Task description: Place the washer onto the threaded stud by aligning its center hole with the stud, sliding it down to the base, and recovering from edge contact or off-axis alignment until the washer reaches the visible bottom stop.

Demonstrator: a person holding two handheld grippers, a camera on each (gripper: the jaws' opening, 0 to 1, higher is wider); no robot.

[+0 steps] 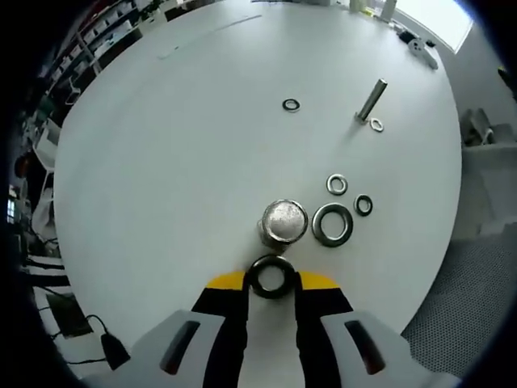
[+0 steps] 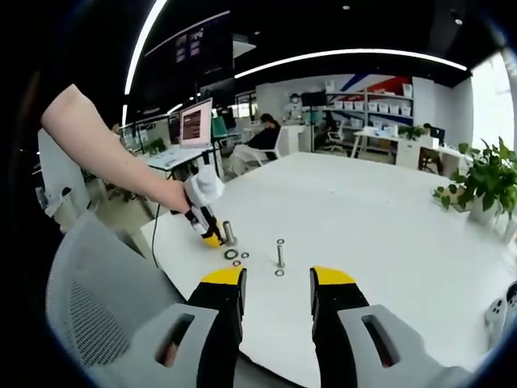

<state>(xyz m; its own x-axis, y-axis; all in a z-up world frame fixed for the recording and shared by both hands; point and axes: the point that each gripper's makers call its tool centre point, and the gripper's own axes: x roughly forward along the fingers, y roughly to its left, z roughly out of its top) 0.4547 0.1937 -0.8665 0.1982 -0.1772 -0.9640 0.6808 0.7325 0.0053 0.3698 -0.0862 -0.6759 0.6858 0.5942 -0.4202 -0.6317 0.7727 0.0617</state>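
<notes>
In the left gripper view a black washer [image 1: 271, 276] stands pinched between my left gripper's [image 1: 271, 284] yellow-tipped jaws. Just beyond it rises a thick silver stud [image 1: 283, 221], seen almost end-on. The washer is close to the stud's near side, and I cannot tell whether they touch. The right gripper view shows my right gripper [image 2: 277, 284] open and holding nothing, hovering off the table's near edge. Across the table, a person's hand holds the left gripper [image 2: 206, 230] against the thick stud [image 2: 229, 233].
A large grey washer [image 1: 333, 225] lies right of the stud, with a smaller silver washer [image 1: 337, 185] and a black one [image 1: 363, 204] beyond. A thin upright stud [image 1: 371, 99] stands farther off, a washer [image 1: 376, 124] at its foot. The round white table [image 1: 178, 145] has a grey mesh chair [image 2: 97, 315] beside it.
</notes>
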